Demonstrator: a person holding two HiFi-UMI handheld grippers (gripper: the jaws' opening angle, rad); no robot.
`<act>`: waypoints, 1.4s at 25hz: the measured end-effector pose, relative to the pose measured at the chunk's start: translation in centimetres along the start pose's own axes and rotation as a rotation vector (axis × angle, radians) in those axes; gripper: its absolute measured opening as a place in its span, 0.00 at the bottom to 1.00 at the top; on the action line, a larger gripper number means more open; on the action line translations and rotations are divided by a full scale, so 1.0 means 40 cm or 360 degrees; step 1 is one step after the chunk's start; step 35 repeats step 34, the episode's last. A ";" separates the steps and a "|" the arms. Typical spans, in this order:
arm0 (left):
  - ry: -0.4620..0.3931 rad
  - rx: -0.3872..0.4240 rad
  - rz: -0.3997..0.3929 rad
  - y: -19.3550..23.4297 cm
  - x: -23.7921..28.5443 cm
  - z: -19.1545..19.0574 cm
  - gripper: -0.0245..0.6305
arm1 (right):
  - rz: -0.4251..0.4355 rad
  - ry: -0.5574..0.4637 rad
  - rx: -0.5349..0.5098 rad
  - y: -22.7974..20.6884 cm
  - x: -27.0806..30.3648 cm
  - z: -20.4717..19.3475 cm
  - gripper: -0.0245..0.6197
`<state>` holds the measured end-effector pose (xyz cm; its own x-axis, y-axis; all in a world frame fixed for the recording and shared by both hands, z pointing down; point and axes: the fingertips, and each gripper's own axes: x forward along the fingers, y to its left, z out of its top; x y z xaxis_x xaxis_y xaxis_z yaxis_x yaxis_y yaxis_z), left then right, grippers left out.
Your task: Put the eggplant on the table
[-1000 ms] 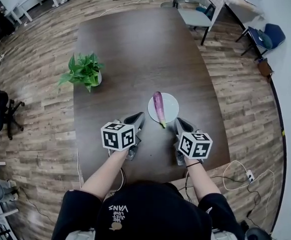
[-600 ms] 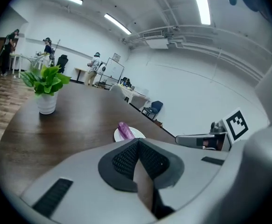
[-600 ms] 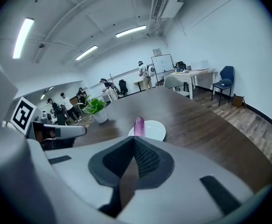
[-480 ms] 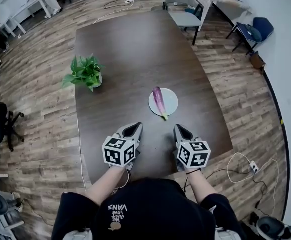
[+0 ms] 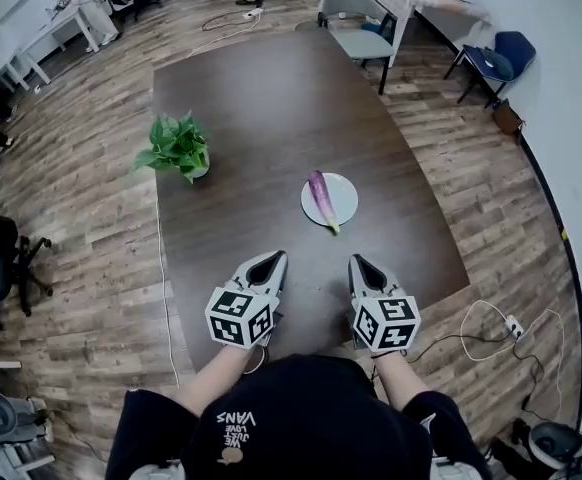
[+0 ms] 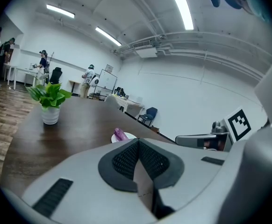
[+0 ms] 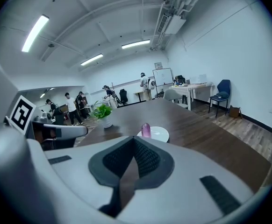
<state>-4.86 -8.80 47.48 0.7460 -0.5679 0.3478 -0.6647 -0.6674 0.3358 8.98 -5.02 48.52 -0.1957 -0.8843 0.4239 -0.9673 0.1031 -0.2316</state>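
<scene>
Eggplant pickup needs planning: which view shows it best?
Head view: the whole eggplant lies on the plate, seen from above. Both gripper views catch only a foreshortened end, low beyond their shut jaws.

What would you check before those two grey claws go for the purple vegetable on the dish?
1. Purple eggplant lies on the round white plate, in plain view: ok.
2. Left gripper holds nothing: ok.
3. Right gripper holds nothing: ok.
4. Jaws apart, ready to grasp: not ok, both pairs are together.
5. Bare dark wooden table beside the plate for setting down: ok.
6. Potted green plant apart from the plate: ok.
</scene>
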 end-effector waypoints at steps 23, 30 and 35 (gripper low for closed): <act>-0.0043 -0.0030 0.0015 -0.005 -0.043 -0.025 0.05 | -0.0026 -0.0059 0.0014 0.019 -0.037 -0.019 0.07; -0.0032 -0.0011 0.0023 -0.013 -0.036 -0.024 0.05 | -0.0012 -0.0045 -0.0001 0.013 -0.032 -0.017 0.07; -0.0035 -0.0036 0.0021 -0.010 -0.030 -0.019 0.05 | -0.0008 -0.0041 0.0005 0.011 -0.028 -0.014 0.07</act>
